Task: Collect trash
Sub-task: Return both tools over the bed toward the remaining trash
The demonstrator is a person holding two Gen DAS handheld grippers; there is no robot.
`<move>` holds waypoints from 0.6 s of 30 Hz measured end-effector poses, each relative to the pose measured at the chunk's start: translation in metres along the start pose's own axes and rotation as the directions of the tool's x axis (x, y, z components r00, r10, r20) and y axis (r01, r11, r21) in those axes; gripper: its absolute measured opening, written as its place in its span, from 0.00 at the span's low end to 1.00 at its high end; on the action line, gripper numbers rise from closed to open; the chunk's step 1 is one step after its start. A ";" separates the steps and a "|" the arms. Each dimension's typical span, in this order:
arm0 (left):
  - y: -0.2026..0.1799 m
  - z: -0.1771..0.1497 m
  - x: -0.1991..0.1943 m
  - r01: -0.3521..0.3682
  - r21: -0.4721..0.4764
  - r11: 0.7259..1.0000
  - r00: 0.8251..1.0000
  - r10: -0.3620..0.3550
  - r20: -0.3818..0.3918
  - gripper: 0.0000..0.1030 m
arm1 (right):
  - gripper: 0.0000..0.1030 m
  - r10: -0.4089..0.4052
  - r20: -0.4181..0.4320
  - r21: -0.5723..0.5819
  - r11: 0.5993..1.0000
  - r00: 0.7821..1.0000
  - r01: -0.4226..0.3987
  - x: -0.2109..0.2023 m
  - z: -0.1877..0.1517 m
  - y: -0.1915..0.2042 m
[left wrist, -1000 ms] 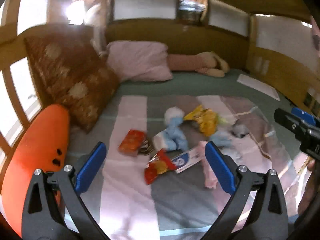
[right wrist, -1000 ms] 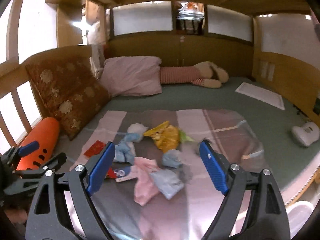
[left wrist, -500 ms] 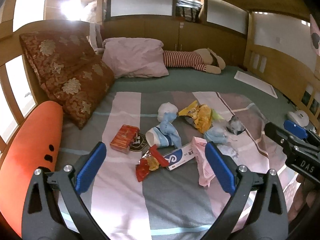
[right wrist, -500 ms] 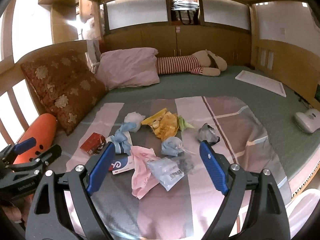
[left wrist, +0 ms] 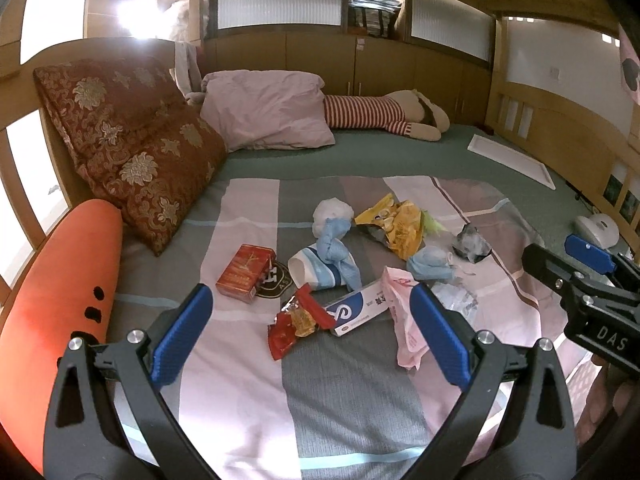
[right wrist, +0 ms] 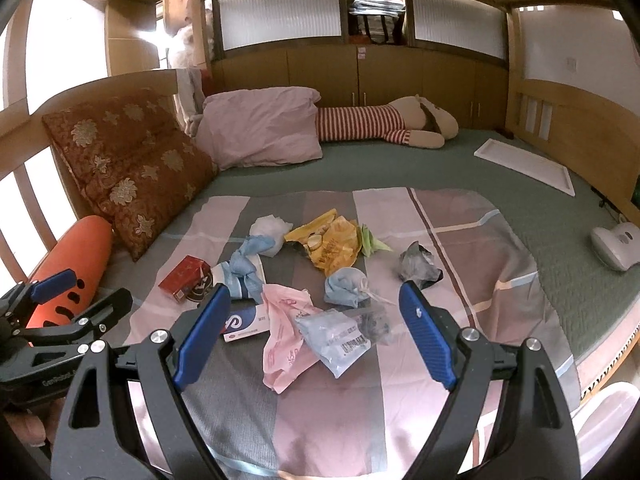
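Strewn across the middle of the striped pink-and-grey blanket [left wrist: 248, 392]: crumpled wrappers, with a long white-and-blue cardboard box [left wrist: 357, 309] lying slantwise, far end toward the right edge, beside a red rectangular carton [left wrist: 245, 267] and a yellow crinkled snack bag [right wrist: 334, 245]. Sharper and steadier than a second ago, litter unmoved. Left gripper [left wrist: 308, 334] and right gripper [right wrist: 314, 334] both spread wide, empty; "DAS" legible on the right one
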State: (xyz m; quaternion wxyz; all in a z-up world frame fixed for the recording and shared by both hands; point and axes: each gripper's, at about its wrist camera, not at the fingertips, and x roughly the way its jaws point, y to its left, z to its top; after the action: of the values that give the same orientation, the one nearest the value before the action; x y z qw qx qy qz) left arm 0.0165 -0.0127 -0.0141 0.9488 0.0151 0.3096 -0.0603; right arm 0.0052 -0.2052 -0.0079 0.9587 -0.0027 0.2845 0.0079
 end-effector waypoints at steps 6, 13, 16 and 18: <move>0.000 0.000 0.001 -0.001 0.000 1.000 1.000 0.001 -0.001 0.96 | 0.82 -0.002 0.000 0.000 1.000 1.000 0.002 0.000 -0.001 0.000; -0.001 -0.003 0.003 -0.003 0.000 1.000 1.000 0.003 -0.005 0.96 | 0.82 0.000 -0.001 0.003 1.000 1.000 0.000 0.000 0.000 0.000; -0.001 -0.004 0.003 -0.006 0.002 1.000 1.000 0.006 -0.004 0.96 | 0.82 -0.001 0.000 0.001 1.000 1.000 0.001 0.000 0.000 0.000; 0.000 -0.003 0.003 -0.004 0.000 1.000 1.000 0.004 -0.005 0.96 | 0.82 -0.001 -0.002 0.002 1.000 1.000 0.001 0.000 0.000 0.000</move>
State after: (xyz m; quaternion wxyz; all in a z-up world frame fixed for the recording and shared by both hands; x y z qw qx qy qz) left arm 0.0169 -0.0132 -0.0184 0.9483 0.0159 0.3117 -0.0582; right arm 0.0054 -0.2053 -0.0082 0.9584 -0.0020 0.2853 0.0074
